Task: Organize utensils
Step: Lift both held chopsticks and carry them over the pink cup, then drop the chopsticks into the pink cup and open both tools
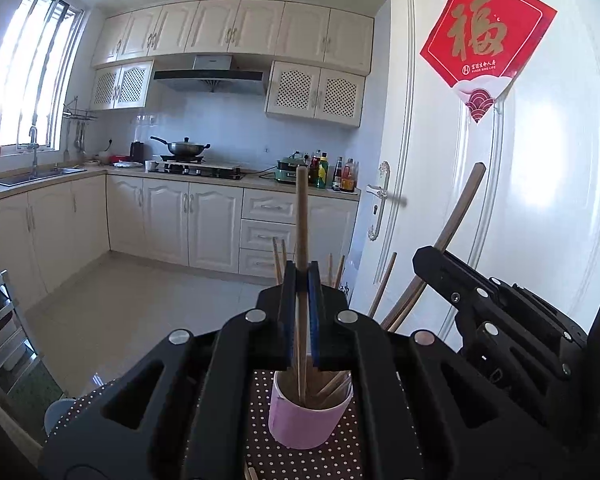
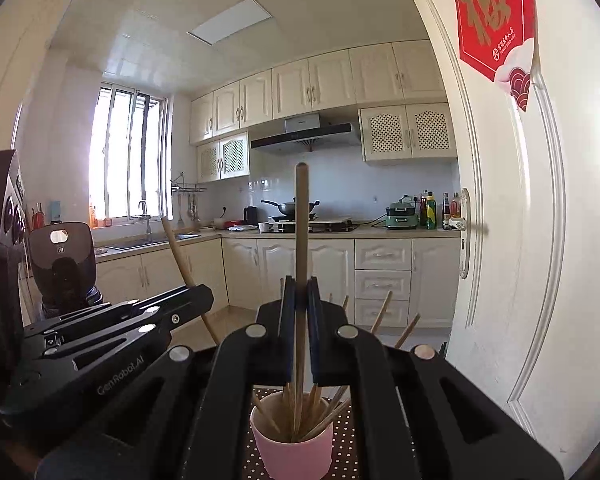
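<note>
A pink cup (image 1: pixel 306 420) holding several wooden chopsticks stands on a brown polka-dot cloth (image 1: pixel 300 464). My left gripper (image 1: pixel 302 276) is shut on an upright wooden chopstick (image 1: pixel 301 216) whose lower end reaches down into the cup. My right gripper (image 2: pixel 300 290) is shut on another upright chopstick (image 2: pixel 301 224), its lower end in the same cup (image 2: pixel 292 452). Each gripper shows in the other's view, the right gripper (image 1: pixel 432 256) to the right and the left gripper (image 2: pixel 202 292) to the left, both close beside the cup.
A white door (image 1: pixel 500 200) with a red paper decoration (image 1: pixel 486 40) stands close on the right. Kitchen cabinets (image 1: pixel 216 228), a stove with a wok (image 1: pixel 184 148) and a sink (image 1: pixel 40 174) lie beyond a tiled floor. A dark appliance (image 2: pixel 62 264) sits at left.
</note>
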